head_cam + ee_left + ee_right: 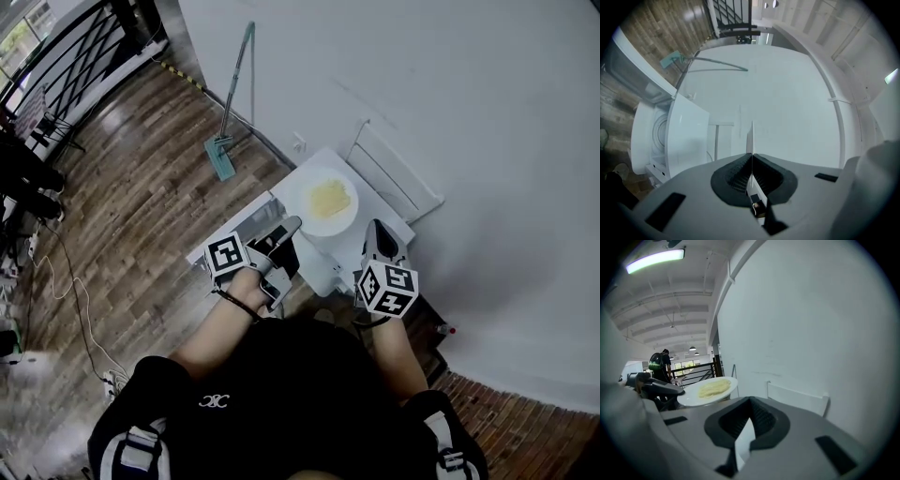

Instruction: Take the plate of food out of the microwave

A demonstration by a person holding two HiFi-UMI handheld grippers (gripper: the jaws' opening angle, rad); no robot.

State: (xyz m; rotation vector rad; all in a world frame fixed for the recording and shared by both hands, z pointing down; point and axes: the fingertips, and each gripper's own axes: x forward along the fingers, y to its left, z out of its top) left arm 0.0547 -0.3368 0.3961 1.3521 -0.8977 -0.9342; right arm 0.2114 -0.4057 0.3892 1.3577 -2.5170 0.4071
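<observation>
A white plate [328, 199] of yellow food hovers over the top of the white microwave [394, 228]; whether it rests on it I cannot tell. My left gripper [291, 225] is at the plate's near-left rim, jaws shut on it. In the left gripper view the gripper [752, 157] pinches the plate [752, 133], seen edge-on as a thin white line. My right gripper [377, 230] is just right of the plate and holds nothing. Its view shows the gripper [745, 427] shut and the plate [708, 391] to the left.
The microwave [689, 136] stands with its door [637, 70] swung open and its cavity [658, 129] showing. A white rack [394, 173] is against the wall behind. A broom [234, 103] leans on the wall; cables [66, 281] lie on the wood floor. A person [658, 364] stands far off.
</observation>
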